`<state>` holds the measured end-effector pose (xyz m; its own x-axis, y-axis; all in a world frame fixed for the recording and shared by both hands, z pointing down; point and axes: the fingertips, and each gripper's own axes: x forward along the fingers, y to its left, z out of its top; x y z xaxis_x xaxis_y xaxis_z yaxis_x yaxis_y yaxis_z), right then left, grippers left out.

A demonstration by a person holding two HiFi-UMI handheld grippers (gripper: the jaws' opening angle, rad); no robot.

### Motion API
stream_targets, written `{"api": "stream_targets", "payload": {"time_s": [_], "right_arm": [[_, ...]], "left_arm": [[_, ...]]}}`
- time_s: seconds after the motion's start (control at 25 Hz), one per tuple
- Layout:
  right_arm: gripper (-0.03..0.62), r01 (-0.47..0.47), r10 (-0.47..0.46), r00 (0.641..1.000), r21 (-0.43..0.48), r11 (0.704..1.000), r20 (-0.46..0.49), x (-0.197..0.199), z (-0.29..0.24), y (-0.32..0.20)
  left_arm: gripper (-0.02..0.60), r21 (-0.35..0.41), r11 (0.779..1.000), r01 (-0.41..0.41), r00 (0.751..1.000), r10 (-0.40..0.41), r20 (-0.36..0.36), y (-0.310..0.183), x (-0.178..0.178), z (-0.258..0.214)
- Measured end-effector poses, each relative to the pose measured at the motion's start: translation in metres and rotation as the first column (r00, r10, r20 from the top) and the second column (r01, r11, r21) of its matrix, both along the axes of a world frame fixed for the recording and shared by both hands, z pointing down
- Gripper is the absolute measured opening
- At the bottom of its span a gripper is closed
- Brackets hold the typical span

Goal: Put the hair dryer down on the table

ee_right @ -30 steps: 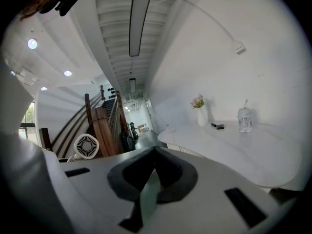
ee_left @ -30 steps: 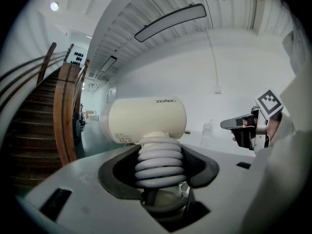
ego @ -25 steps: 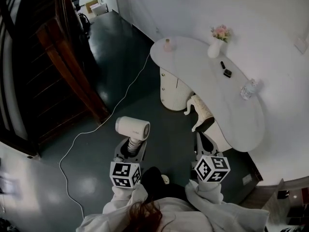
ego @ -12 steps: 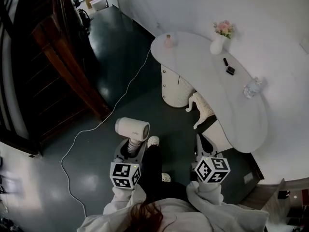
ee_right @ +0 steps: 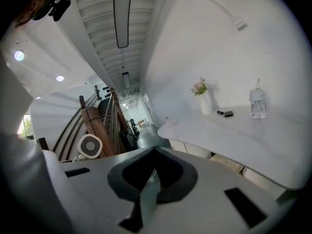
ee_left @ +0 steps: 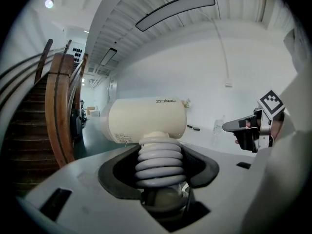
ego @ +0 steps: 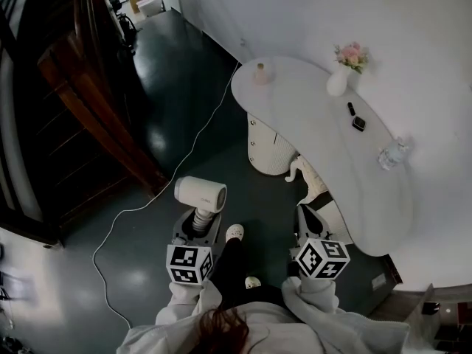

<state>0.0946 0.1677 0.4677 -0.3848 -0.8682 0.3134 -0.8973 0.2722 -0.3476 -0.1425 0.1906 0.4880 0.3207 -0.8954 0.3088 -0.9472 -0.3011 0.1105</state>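
A cream hair dryer [ego: 200,194] with a ribbed grey handle stands upright in my left gripper [ego: 198,223], whose jaws are shut on the handle above the dark floor. In the left gripper view the dryer's barrel [ee_left: 146,118] lies crosswise just above the jaws of the left gripper [ee_left: 158,162]. The right gripper [ego: 304,214] is shut with nothing in it, close to the near edge of the white curved table [ego: 310,116]. From the right gripper [ee_right: 155,152] the table top [ee_right: 234,130] stretches ahead on the right. The dryer's grilled end [ee_right: 90,146] shows at the left.
On the table stand a vase of pink flowers [ego: 339,80], a water bottle [ego: 391,155], two small dark items [ego: 356,118] and a pink cup [ego: 259,72]. A white cabinet [ego: 269,142] sits under it. A white cord [ego: 184,161] runs across the floor. Wooden stairs [ego: 81,87] rise at the left.
The person has stepped forward, one shoe now showing between the grippers. Both grippers have come a little nearer the table. The hold on the dryer is unchanged.
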Motion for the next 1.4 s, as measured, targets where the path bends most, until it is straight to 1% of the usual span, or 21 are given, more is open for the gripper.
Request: {"api": "stream_targets", "payload": {"time_s": [0.16, 0.28, 0.4, 0.68, 1.08, 1.28, 1.4], "right_arm": [[0.049, 0.0, 0.0, 1.0, 0.028, 1.0, 0.002, -0.015, -0.014, -0.044], [0.049, -0.016, 0.016, 1.0, 0.026, 1.0, 0.013, -0.023, -0.018, -0.075], [0.049, -0.03, 0.03, 1.0, 0.026, 0.999, 0.01, -0.031, -0.02, -0.101], [0.049, -0.049, 0.049, 0.999, 0.015, 0.999, -0.002, -0.051, -0.016, -0.148], [0.049, -0.076, 0.075, 0.997, 0.028, 0.997, 0.015, -0.08, -0.012, -0.199], [0.049, -0.094, 0.093, 0.996, 0.014, 0.996, 0.013, -0.089, -0.007, -0.204], [0.049, -0.115, 0.115, 0.993, -0.012, 0.993, 0.006, -0.084, 0.002, -0.202]], "left_arm": [[0.227, 0.011, 1.0, -0.014, 1.0, 0.013, 0.003, -0.048, -0.012, -0.01], [0.227, 0.02, 0.999, -0.032, 0.999, 0.032, 0.009, -0.081, -0.018, -0.017], [0.227, 0.02, 0.999, -0.051, 0.999, 0.051, 0.015, -0.108, -0.027, -0.019], [0.227, 0.013, 0.998, -0.061, 0.998, 0.061, -0.007, -0.161, -0.05, -0.013], [0.227, 0.033, 0.994, -0.103, 0.995, 0.103, 0.009, -0.22, -0.076, -0.011], [0.227, 0.027, 0.991, -0.129, 0.992, 0.129, -0.003, -0.23, -0.081, -0.006], [0.227, 0.01, 0.99, -0.141, 0.99, 0.141, -0.014, -0.231, -0.079, 0.002]]}}
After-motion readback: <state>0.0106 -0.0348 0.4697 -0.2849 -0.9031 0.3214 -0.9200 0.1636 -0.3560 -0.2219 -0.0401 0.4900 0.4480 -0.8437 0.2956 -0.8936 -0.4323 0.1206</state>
